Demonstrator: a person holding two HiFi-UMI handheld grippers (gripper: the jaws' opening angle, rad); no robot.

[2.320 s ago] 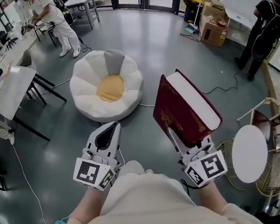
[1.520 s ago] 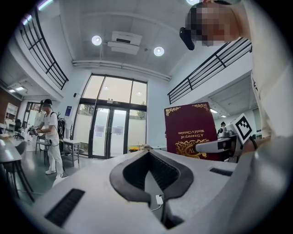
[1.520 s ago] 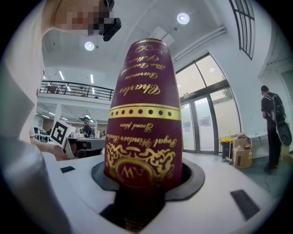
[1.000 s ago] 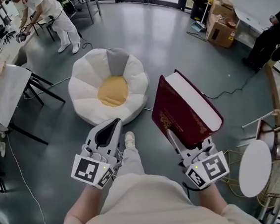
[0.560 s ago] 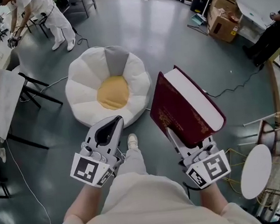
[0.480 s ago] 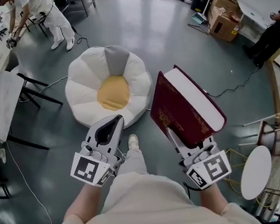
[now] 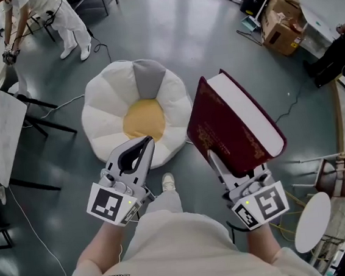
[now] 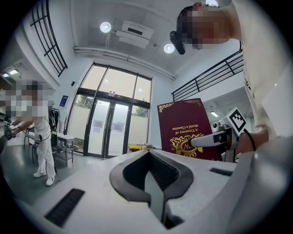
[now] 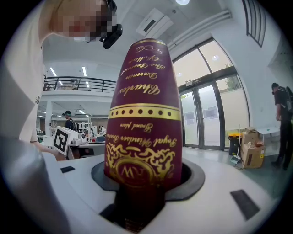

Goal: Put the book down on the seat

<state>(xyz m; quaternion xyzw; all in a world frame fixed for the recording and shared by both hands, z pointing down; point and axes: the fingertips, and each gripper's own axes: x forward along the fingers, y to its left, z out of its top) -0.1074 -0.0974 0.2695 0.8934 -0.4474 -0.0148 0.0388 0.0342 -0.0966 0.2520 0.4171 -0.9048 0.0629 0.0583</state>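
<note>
A thick dark red book (image 7: 233, 128) with gold print stands upright in my right gripper (image 7: 226, 170), which is shut on its lower end. In the right gripper view its spine (image 9: 142, 114) fills the space between the jaws of that gripper (image 9: 137, 201). The seat (image 7: 106, 120) is a flower-shaped floor cushion with white petals, one grey petal and a yellow centre, ahead and left of the book. My left gripper (image 7: 141, 145) is shut on nothing, and its tip overlaps the seat's near edge in the head view. The left gripper view shows that gripper (image 8: 155, 192) and the book (image 8: 183, 128) to its right.
A folding table (image 7: 0, 134) stands at the left, with a person in white (image 7: 55, 12) beyond it. Cardboard boxes (image 7: 283, 27) and a person in black (image 7: 341, 49) are at the far right. A round white side table (image 7: 310, 227) is at the lower right. My shoe (image 7: 168, 181) shows below.
Both grippers and the view have moved forward toward the seat, which now lies closer. The left gripper's tip now overlaps its near edge. The grip on the book is unchanged.
</note>
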